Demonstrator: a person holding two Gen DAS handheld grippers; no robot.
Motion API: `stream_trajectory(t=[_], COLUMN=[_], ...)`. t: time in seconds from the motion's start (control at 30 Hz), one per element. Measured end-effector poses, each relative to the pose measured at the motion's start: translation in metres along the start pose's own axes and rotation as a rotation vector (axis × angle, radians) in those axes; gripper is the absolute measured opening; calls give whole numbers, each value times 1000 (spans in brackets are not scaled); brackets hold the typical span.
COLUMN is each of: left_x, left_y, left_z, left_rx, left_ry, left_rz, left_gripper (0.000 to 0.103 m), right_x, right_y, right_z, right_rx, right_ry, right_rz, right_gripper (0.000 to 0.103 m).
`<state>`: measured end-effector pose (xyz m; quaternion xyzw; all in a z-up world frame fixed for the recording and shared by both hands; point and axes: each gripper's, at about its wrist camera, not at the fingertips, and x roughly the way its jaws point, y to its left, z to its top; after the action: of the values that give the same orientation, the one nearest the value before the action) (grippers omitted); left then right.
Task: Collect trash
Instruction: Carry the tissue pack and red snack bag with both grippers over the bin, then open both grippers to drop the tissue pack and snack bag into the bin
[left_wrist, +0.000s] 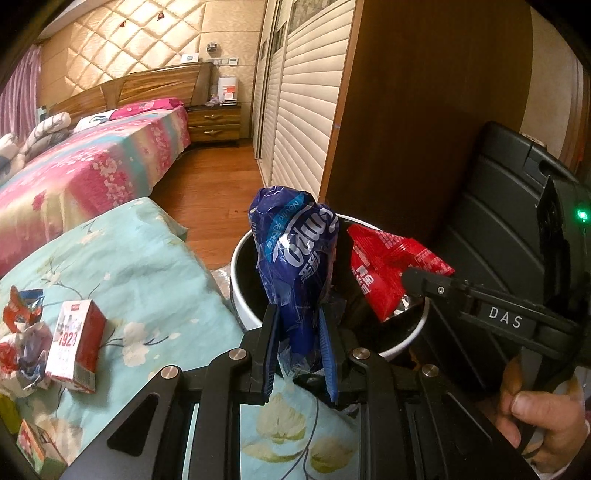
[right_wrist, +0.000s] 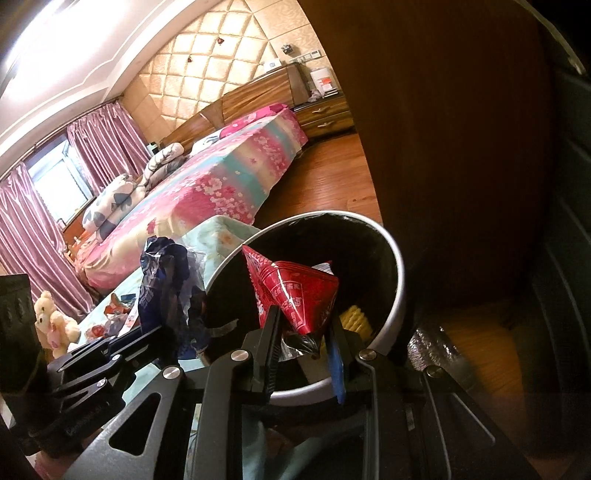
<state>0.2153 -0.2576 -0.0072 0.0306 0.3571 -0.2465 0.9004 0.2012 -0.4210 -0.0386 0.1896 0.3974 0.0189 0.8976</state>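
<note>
Over the white bin (left_wrist: 243, 314), the left gripper (left_wrist: 299, 332) is clamped on a blue wrapper (left_wrist: 295, 251). Beside it, the right gripper (right_wrist: 306, 332) pinches a red packet (right_wrist: 291, 291) above the bin's rim

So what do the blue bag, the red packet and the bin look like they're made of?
Blue bag: thin glossy plastic film, crumpled, part see-through near the left gripper. Red packet: glossy printed film with what looks like a silvery foil lining, showing at its torn end by the right gripper. Bin: smooth white outside, black inside; probably plastic or painted metal, can't tell which.
</note>
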Motion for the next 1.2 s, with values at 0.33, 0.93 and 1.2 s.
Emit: stream_trajectory(t=[0.33, 0.93, 1.2], left_x=[12, 1, -41], left_y=[-4, 9, 45], left_z=[7, -6, -36], left_rx=[-5, -64, -134], left_ry=[14, -12, -40], left_rz=[-10, 25, 122], left_gripper=[21, 54, 54], right_x=[7, 2, -3], right_y=[-7, -16, 29], right_z=[10, 12, 6], right_rx=[-4, 57, -39], right_ry=[21, 16, -7], right_rz=[-15, 7, 77], right_gripper=[24, 57, 69])
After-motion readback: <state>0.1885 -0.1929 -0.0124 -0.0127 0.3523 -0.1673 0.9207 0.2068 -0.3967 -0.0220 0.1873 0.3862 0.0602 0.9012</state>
